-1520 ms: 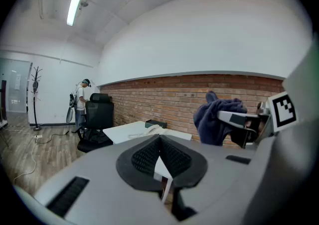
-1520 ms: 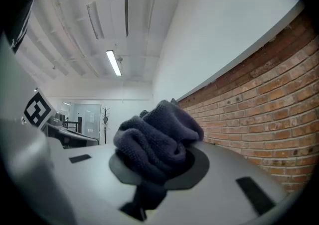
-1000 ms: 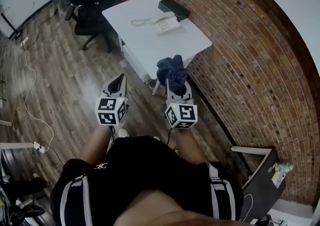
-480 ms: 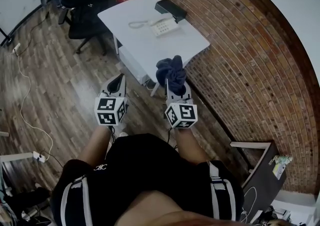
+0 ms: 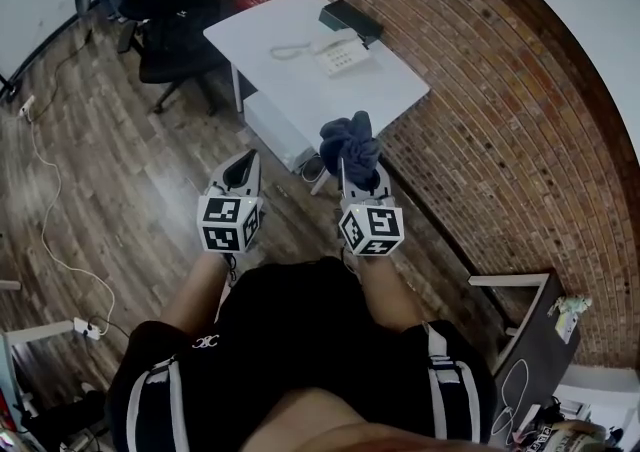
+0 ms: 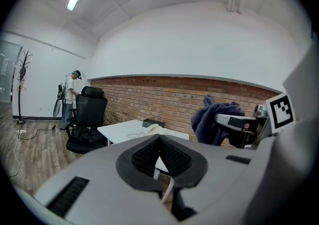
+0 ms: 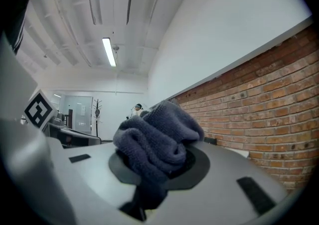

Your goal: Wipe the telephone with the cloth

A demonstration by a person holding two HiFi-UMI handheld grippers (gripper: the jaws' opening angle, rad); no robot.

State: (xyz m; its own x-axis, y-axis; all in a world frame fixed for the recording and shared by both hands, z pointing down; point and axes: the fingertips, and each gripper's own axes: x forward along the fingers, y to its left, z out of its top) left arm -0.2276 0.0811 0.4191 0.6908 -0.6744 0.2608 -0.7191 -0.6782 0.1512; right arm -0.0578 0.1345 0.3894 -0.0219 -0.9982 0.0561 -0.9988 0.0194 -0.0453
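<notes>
A white telephone [image 5: 338,50] with a coiled cord lies on a white table [image 5: 300,80] ahead of me, also seen far off in the left gripper view as the telephone [image 6: 151,129]. My right gripper [image 5: 357,162] is shut on a bunched dark blue cloth [image 5: 348,143], which fills the right gripper view as the cloth [image 7: 157,142]. My left gripper [image 5: 241,168] hangs beside it over the floor, jaws together with nothing held. Both grippers are well short of the table.
A black box [image 5: 349,19] sits at the table's far end against the brick wall [image 5: 480,140]. A black office chair [image 5: 175,30] stands left of the table. Cables [image 5: 60,230] run over the wooden floor. A person [image 6: 71,100] stands far back by the chair.
The view has shifted slightly; the table and telephone sit a little nearer and more to the right. Both grippers keep their pose, and the cloth stays in the right one.
</notes>
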